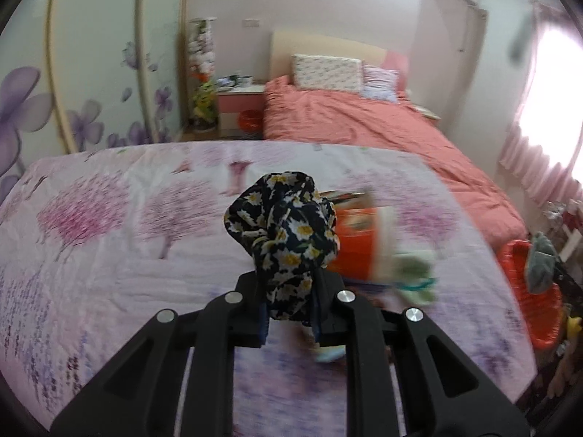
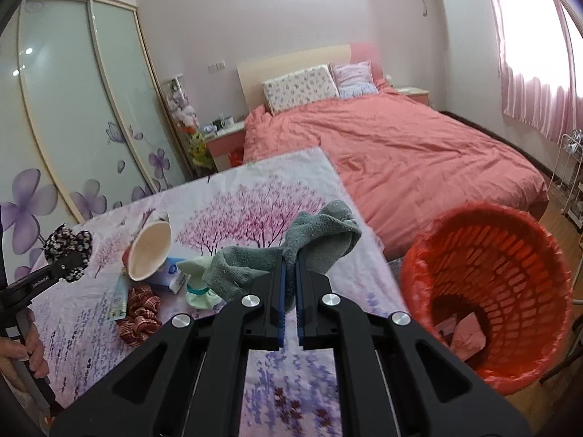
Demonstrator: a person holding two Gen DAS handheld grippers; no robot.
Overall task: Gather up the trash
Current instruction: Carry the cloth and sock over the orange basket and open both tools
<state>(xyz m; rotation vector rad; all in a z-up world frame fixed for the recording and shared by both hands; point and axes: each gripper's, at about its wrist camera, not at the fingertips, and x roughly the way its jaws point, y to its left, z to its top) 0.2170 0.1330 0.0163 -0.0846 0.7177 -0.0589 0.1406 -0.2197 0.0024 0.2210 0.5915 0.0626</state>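
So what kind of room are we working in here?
A bedroom, by the look of it: a bed with a coral duvet, pillows against the headboard, and a sliding wardrobe with purple flowers.

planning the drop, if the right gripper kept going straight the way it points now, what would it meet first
Likely the flowered tablecloth, then the pink bed beyond; depth is unclear. The right gripper holds a grey sock, and the red basket sits off to its right.

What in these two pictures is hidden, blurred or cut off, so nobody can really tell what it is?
- Left wrist view: the orange box and pale things beside it are motion-blurred and partly behind the floral cloth in the left gripper.
- Right wrist view: the red basket bottom is shadowed; only pink scraps show.
- Right wrist view: the grey sock in the right gripper covers part of the green item.
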